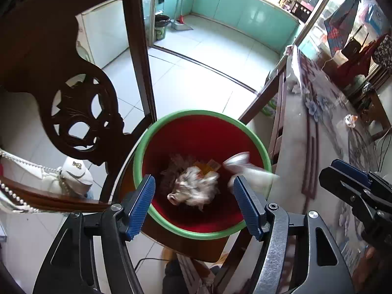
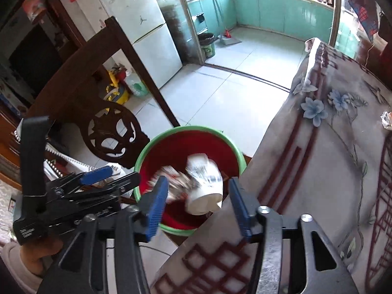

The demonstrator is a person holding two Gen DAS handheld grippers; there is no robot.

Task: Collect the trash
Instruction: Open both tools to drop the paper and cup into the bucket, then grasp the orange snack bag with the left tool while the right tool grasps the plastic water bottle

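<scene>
A: Item one, left gripper (image 1: pixel 193 204); I read its blue pads spread wide, nothing pressed between them; it hangs above the bin (image 1: pixel 147 147), green rim, red inside.

B: Item two, right gripper (image 2: pixel 198 204); I see its pads parted too, released, gripping nothing; a white paper cup (image 2: pixel 204 186), blurred, lies tipped over the bin's mouth between them, touching neither pad.

A: Item three, crumpled wrapper (image 1: pixel 193 188); blurred, over the red interior, above older scraps at the bottom.

B: Item four, table (image 2: pixel 330 171) with flowered cloth, just beside the bin; one small crumpled scrap (image 2: pixel 386 120) on it, far edge.

A: Item five, carved dark chair (image 1: pixel 80 112) on the bin's other side.
</scene>
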